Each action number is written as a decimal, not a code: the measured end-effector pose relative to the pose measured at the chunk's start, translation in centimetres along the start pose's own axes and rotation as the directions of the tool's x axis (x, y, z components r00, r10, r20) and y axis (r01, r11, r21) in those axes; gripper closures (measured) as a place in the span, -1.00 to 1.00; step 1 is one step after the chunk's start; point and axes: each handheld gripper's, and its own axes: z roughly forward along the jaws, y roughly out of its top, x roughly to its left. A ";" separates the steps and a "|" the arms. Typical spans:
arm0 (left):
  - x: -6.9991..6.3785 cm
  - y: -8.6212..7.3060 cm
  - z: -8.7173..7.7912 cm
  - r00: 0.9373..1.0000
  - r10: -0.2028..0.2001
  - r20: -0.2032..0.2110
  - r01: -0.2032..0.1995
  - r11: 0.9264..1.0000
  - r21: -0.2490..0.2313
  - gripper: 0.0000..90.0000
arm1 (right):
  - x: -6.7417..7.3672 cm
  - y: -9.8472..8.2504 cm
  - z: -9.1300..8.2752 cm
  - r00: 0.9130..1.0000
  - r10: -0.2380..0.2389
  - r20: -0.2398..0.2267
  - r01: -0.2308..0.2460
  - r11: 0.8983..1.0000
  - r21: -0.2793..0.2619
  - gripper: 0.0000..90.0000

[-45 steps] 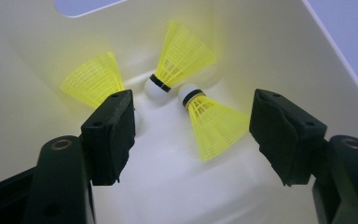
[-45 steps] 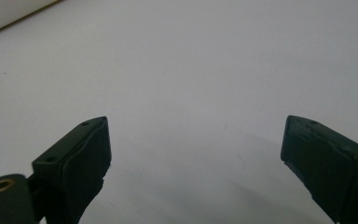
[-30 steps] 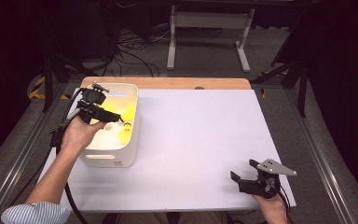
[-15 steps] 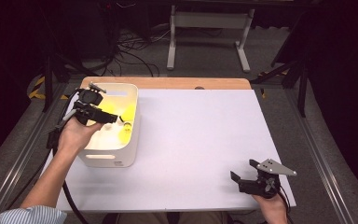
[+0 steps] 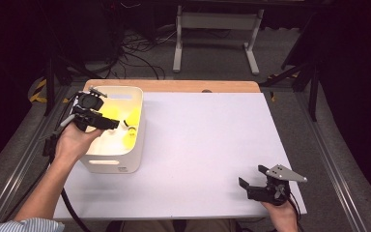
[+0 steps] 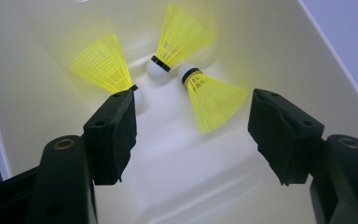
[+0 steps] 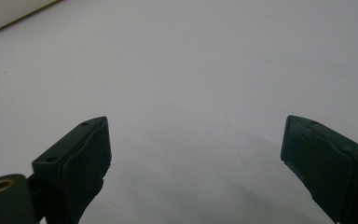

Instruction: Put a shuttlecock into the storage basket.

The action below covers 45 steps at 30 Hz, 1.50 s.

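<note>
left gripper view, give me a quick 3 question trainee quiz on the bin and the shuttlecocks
1. How many yellow shuttlecocks lie in the white bin?
2. True or false: the left tool is shut on a shuttlecock.
3. Where does the right tool sit: A over the bin, B over the bare white table near its front right corner?

Key: 1. three; 2. false, its jaws stand open above them; 3. B
</note>
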 end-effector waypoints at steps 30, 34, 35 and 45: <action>0.7 -0.7 -1.2 1.000 -0.012 -0.011 0.012 1.000 0.007 -0.24 | 0.0 0.0 0.0 1.000 0.001 -0.001 -0.001 1.000 -0.002 -0.80; 1.1 -0.8 -1.4 1.000 -0.021 -0.014 0.021 1.000 0.008 -0.24 | 0.0 0.0 0.0 1.000 0.000 -0.002 0.000 1.000 0.001 -0.80; 1.2 -0.9 -1.5 1.000 -0.022 -0.016 0.022 1.000 0.009 -0.24 | 0.0 0.0 0.0 1.000 -0.001 -0.002 0.001 1.000 0.002 -0.80; 1.9 -1.3 -1.9 0.999 -0.038 -0.018 0.038 0.999 0.004 -0.25 | 0.0 0.0 0.0 1.000 -0.001 -0.001 0.001 1.000 0.003 -0.80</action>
